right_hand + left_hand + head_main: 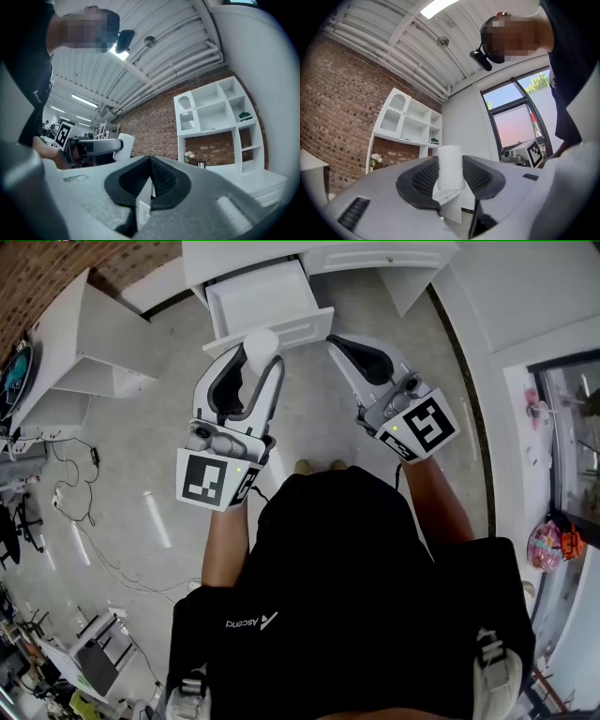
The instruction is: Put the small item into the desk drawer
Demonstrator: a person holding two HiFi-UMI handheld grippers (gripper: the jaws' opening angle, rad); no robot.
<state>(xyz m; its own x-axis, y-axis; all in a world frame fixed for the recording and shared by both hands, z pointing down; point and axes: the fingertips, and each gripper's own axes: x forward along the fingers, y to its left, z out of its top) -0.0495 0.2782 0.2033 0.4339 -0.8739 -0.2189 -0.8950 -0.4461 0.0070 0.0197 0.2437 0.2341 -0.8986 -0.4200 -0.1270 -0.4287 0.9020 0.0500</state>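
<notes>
A grey floor (159, 418) is being shown across most of the head view. A white desk (375, 257) is being seen along the 12 o'clock edge. At 6 o'clock, the frame is being filled by the person's black shirt (347, 596). A white shelf unit (89, 352) is being seen at 10 o'clock, beside a brick wall (47, 268).

The desk's drawer (274, 330) is being shown pulled open at about 11 o'clock from the frame's centre, with its white interior exposed.

The left gripper (251, 367) is being held just at 6 o'clock of the drawer front and pointed toward 12 o'clock. Its jaws are being kept fairly wide and pressed against either side of a small white roll (450, 168), which is being carried upright between the ribbed pads. In the head view, the roll's top end is being seen against the drawer's front panel, outside the drawer's cavity.

The right gripper (339, 343) is being held at 3 o'clock of the left one, near the drawer's right corner. Its jaws are being pressed together, with nothing being gripped between them.
</notes>
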